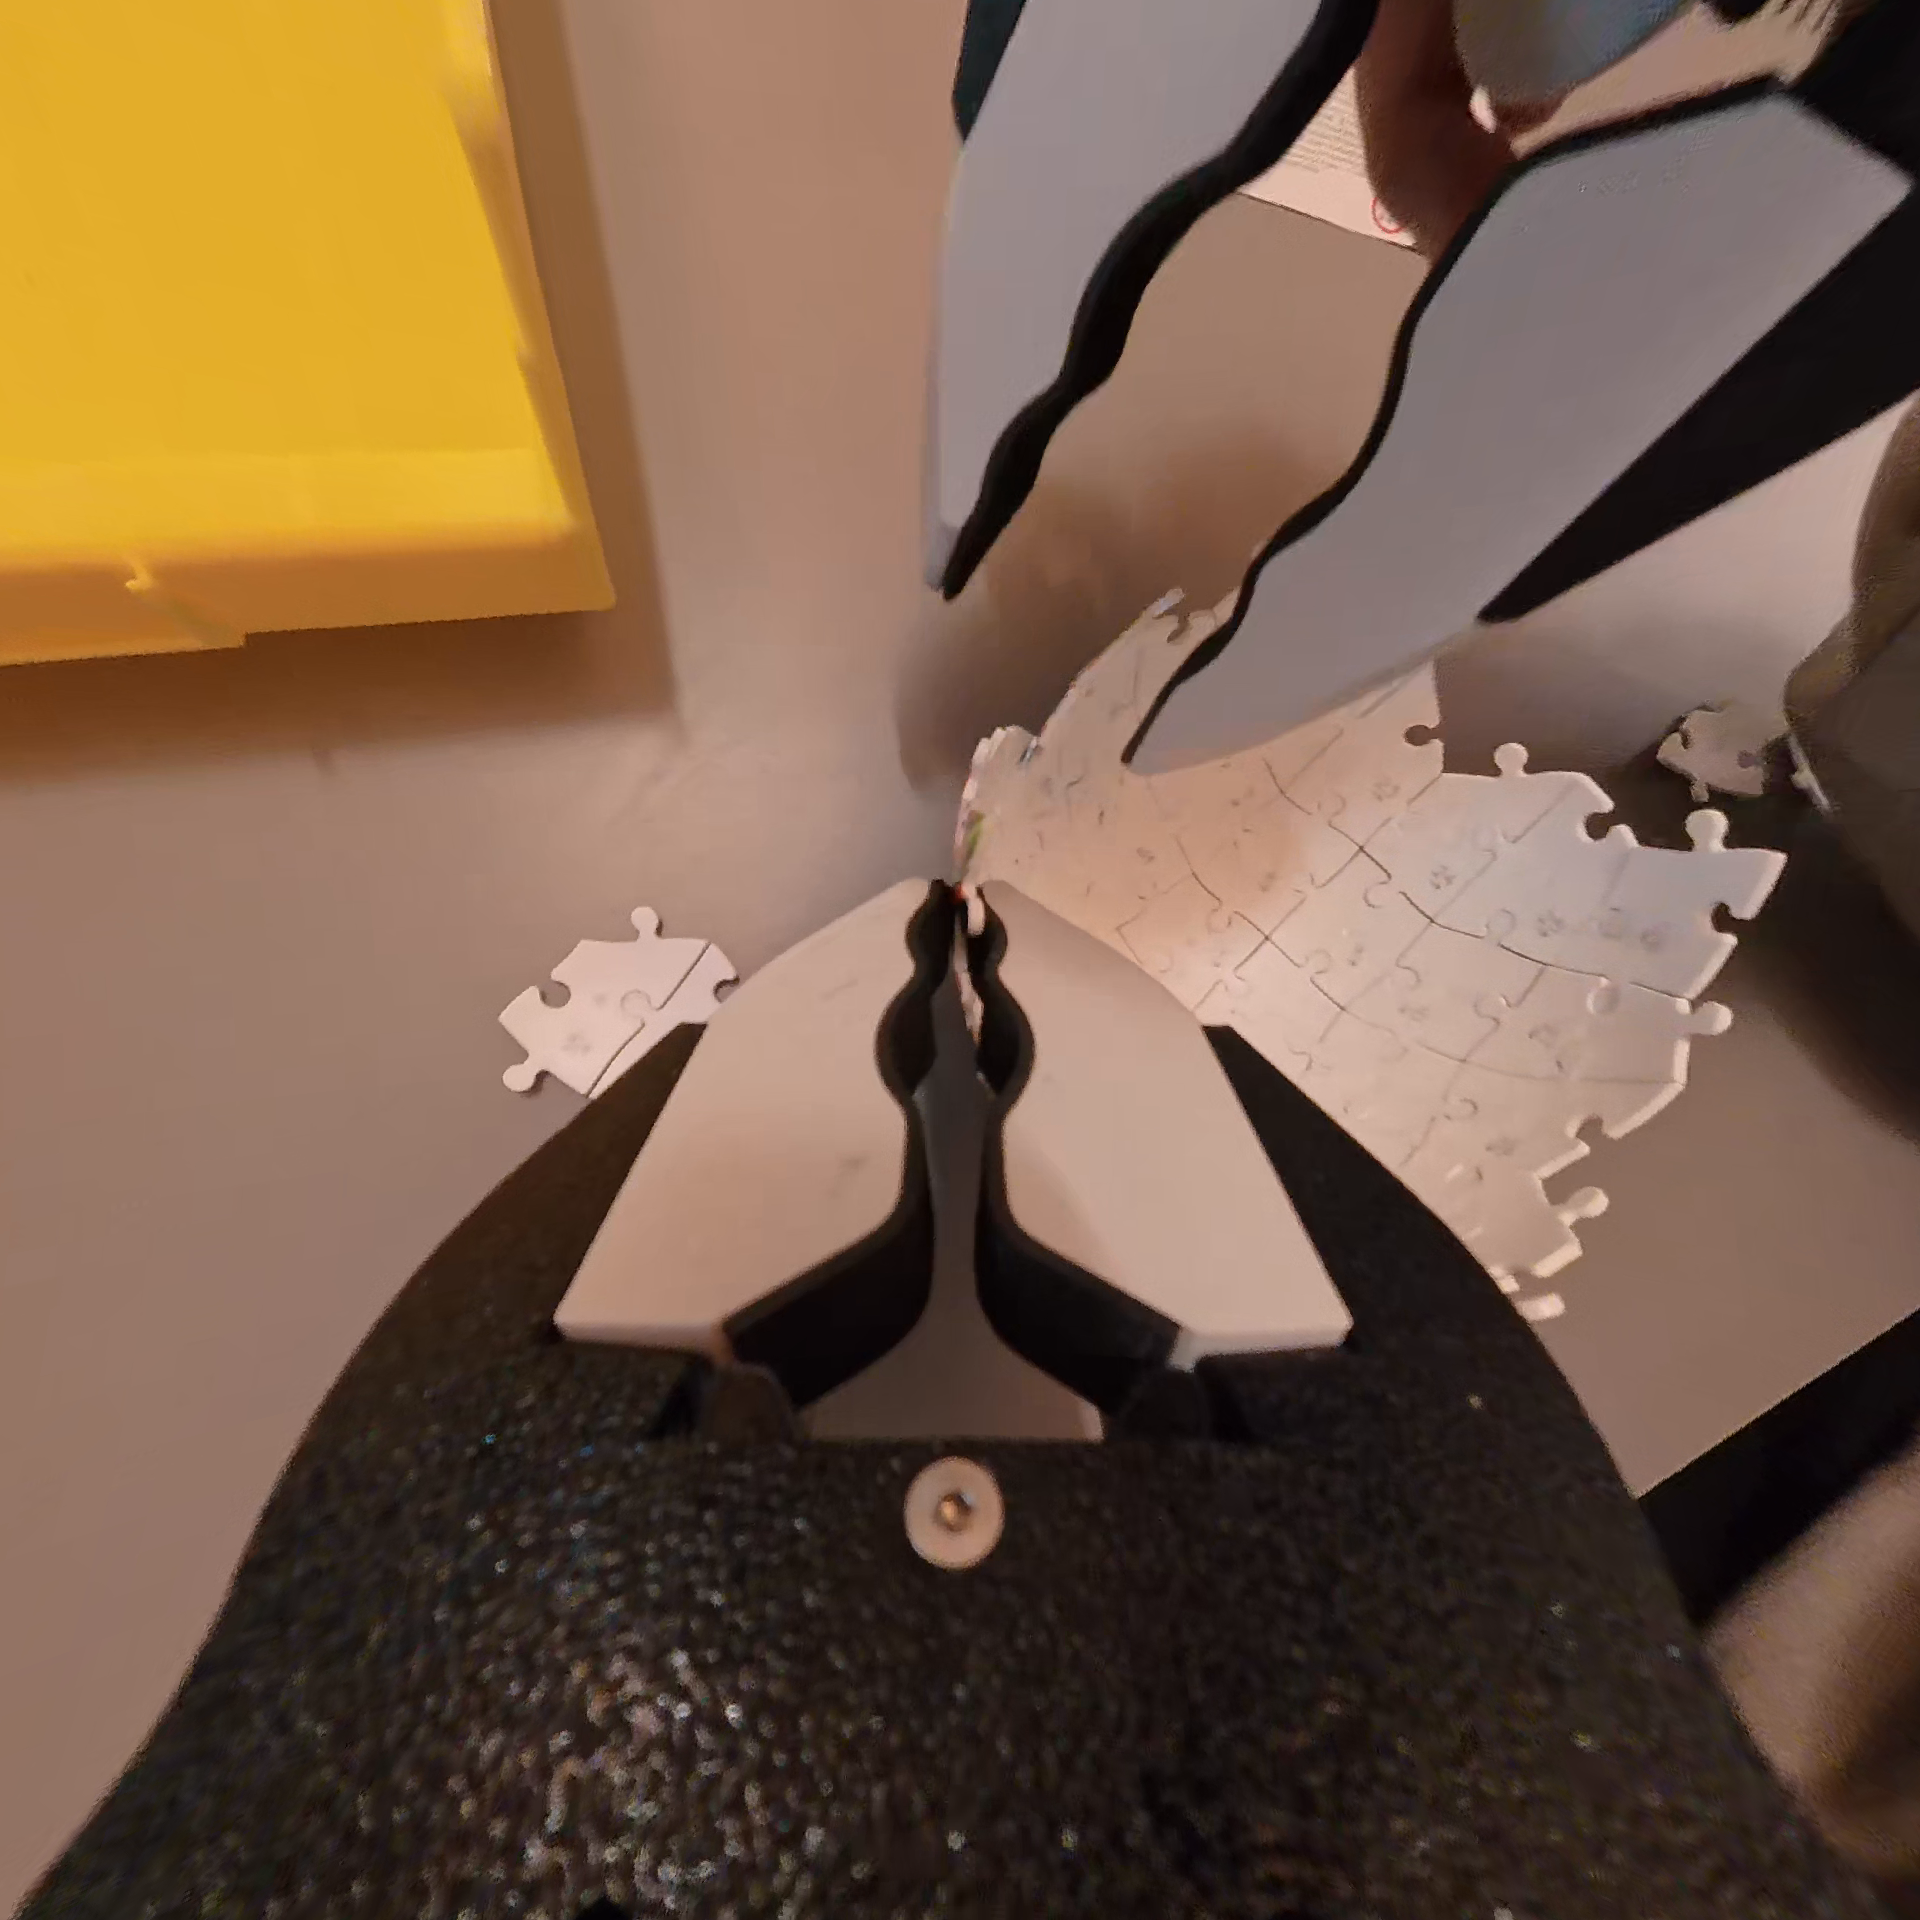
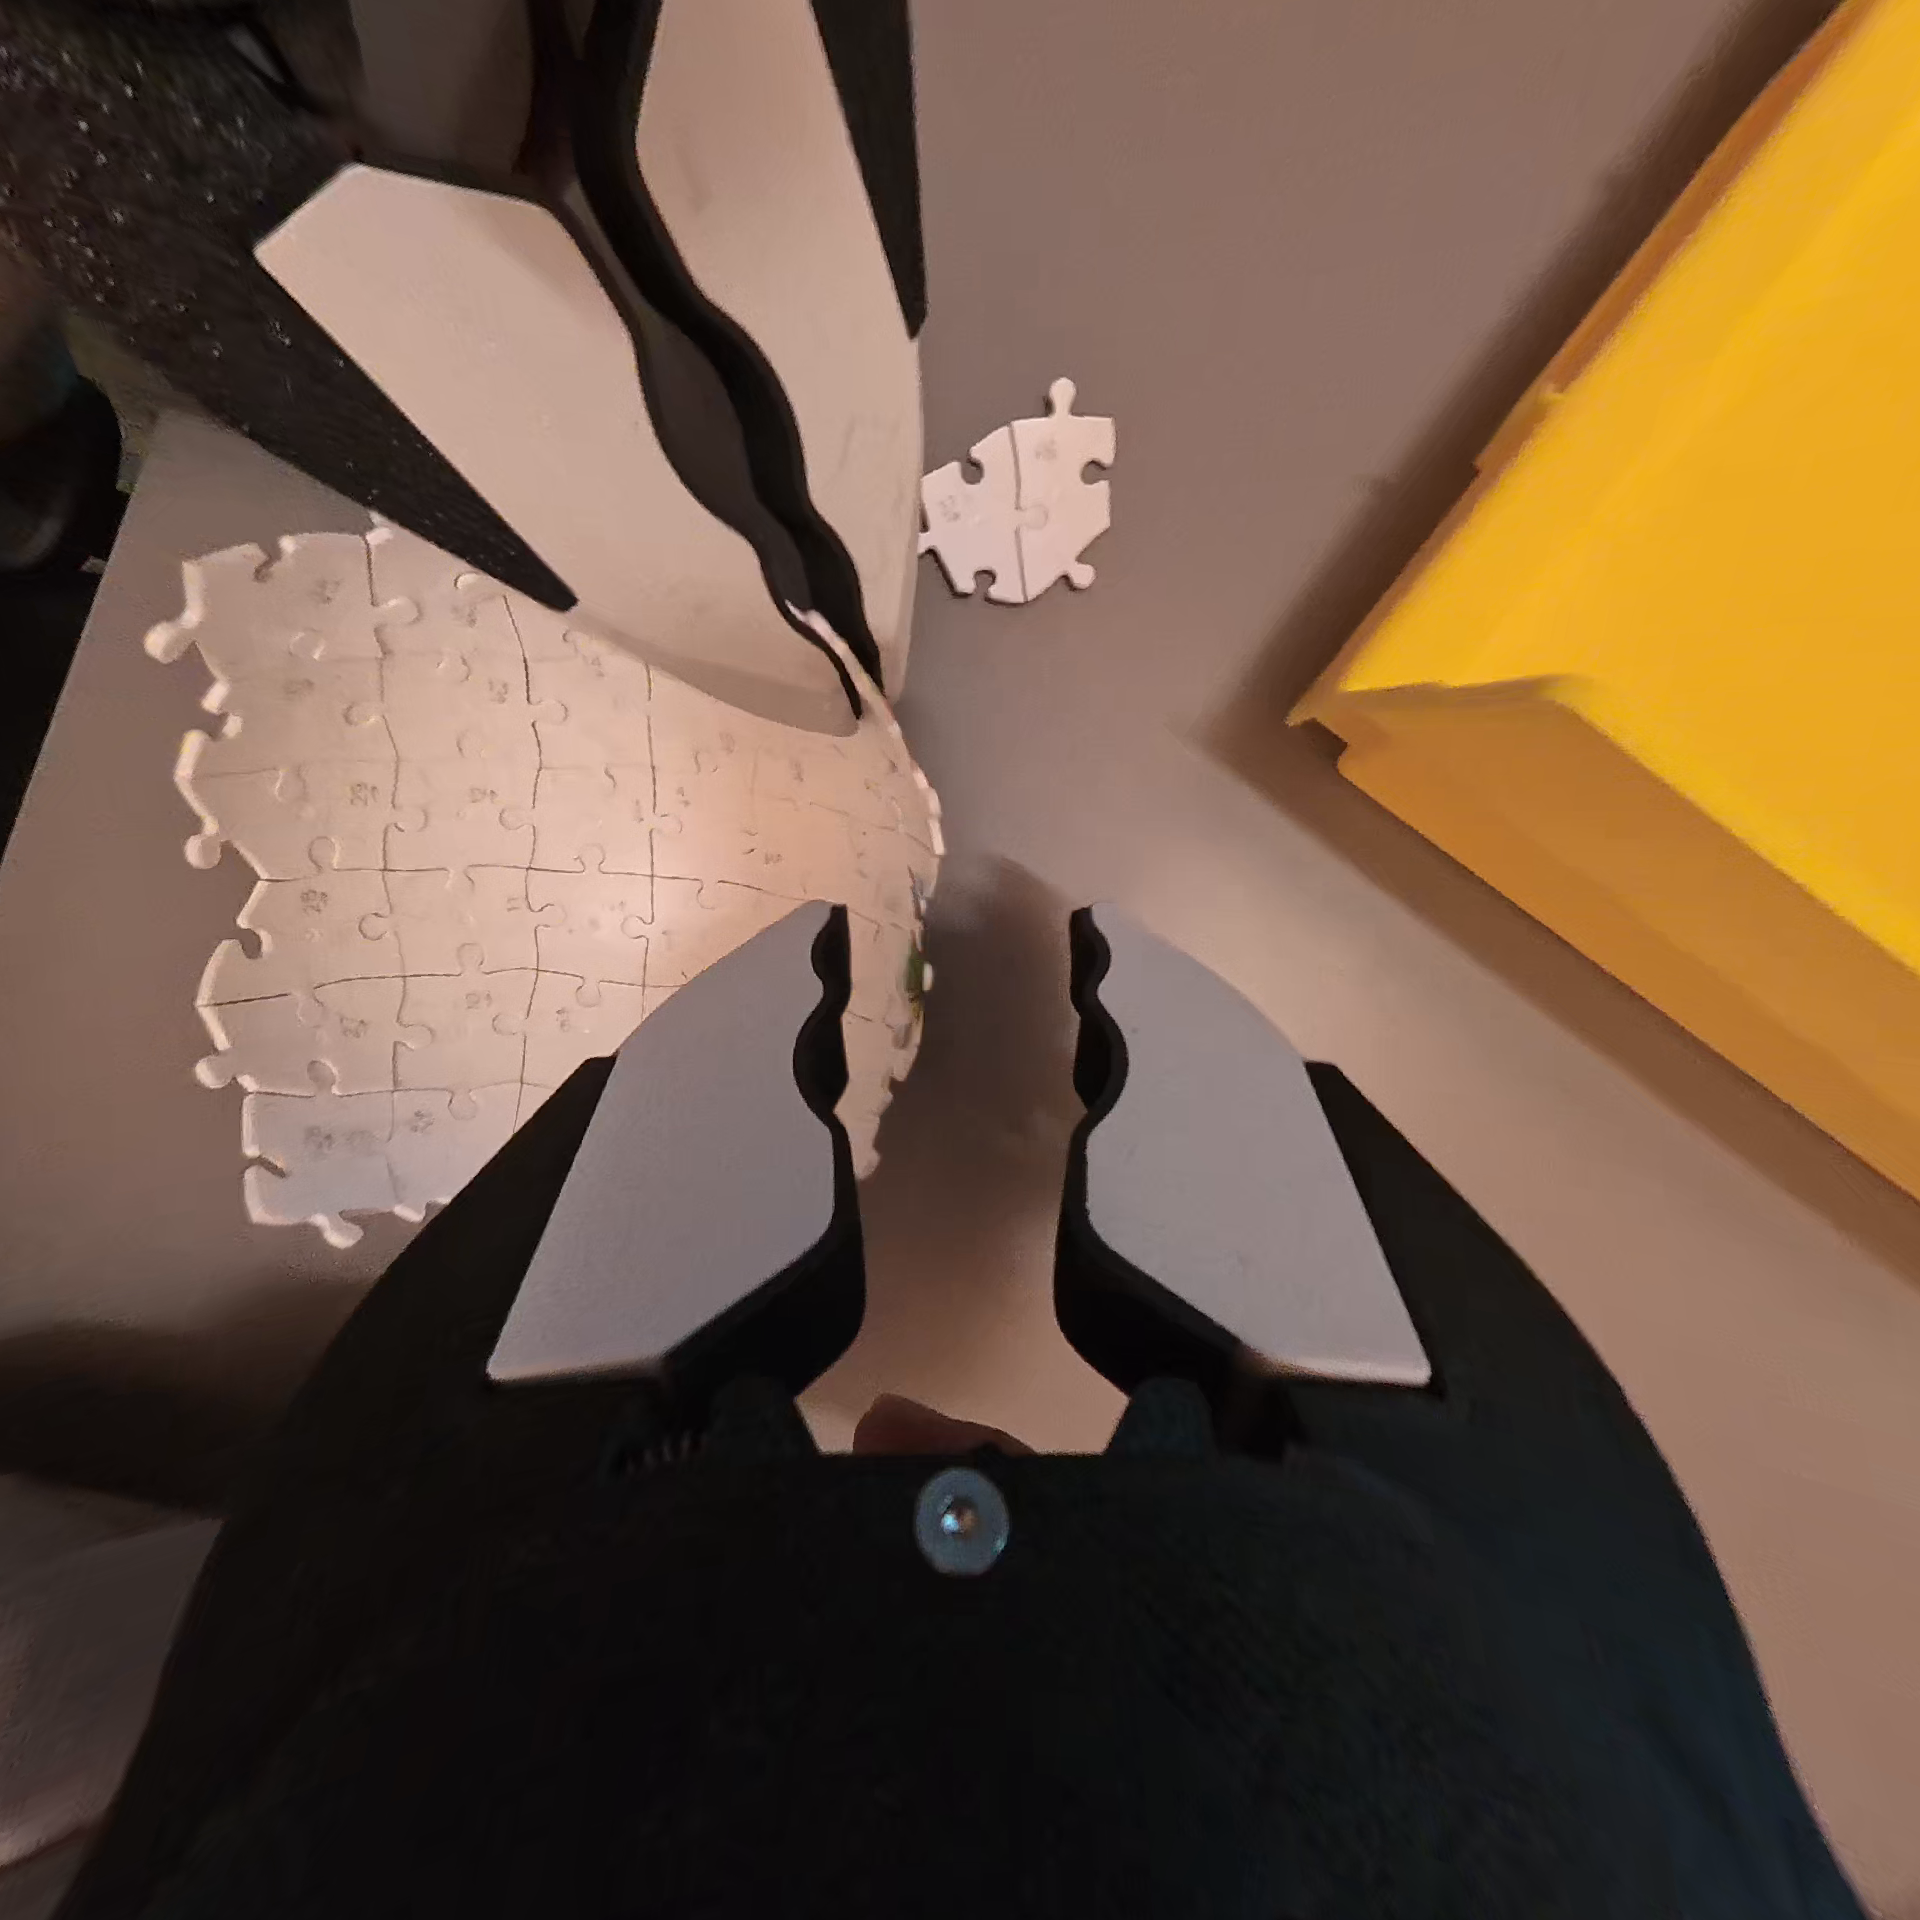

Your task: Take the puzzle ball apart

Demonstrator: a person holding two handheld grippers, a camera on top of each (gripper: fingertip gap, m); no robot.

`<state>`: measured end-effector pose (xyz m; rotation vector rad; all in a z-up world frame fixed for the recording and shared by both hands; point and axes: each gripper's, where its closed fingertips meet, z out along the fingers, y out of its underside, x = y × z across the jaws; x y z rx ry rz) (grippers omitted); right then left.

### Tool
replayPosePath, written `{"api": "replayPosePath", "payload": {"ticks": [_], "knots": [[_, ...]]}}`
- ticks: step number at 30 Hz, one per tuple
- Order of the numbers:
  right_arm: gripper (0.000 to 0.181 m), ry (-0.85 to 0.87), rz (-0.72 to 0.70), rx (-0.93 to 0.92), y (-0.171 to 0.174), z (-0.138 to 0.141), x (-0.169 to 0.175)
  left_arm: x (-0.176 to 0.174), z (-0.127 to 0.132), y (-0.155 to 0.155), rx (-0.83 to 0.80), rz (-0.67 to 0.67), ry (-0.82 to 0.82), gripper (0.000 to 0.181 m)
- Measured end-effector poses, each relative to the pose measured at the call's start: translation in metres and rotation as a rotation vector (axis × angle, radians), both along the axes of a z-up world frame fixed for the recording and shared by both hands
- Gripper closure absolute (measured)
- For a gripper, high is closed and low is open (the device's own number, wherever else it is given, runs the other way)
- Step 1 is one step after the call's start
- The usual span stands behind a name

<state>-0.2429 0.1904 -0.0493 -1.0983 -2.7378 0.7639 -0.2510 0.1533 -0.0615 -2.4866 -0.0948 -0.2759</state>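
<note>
You're partway through. The puzzle ball is no longer a sphere: what's showing is a curved shell of still-joined white pieces sitting on the grey table, inner face up. A loose pair of pieces is lying apart, between the shell and the yellow bin.

Your left gripper is pinching the shell's rim, jaws nearly together on its edge. Your right gripper is hanging spread wide just beside the rim, gripping nothing.

Most of the shell looks like it's still waiting to be split.

The left wrist view is showing another stray piece past the shell's far edge. The right wrist view is showing a coloured print on the shell's outer face.
</note>
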Motion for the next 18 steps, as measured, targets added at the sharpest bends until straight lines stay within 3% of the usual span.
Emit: {"api": "replayPosePath", "payload": {"ticks": [4,18], "knots": [[0.143,-0.034,-0.028,-0.026,0.007,0.01,0.003,0.0,0.0,0.0,0.004,-0.003,0.0,0.18],[0.161,-0.145,0.12,0.01,-0.003,-0.007,0.008,0.0,0.0,0.002,0.015,-0.013,0.0,0.18]]}}
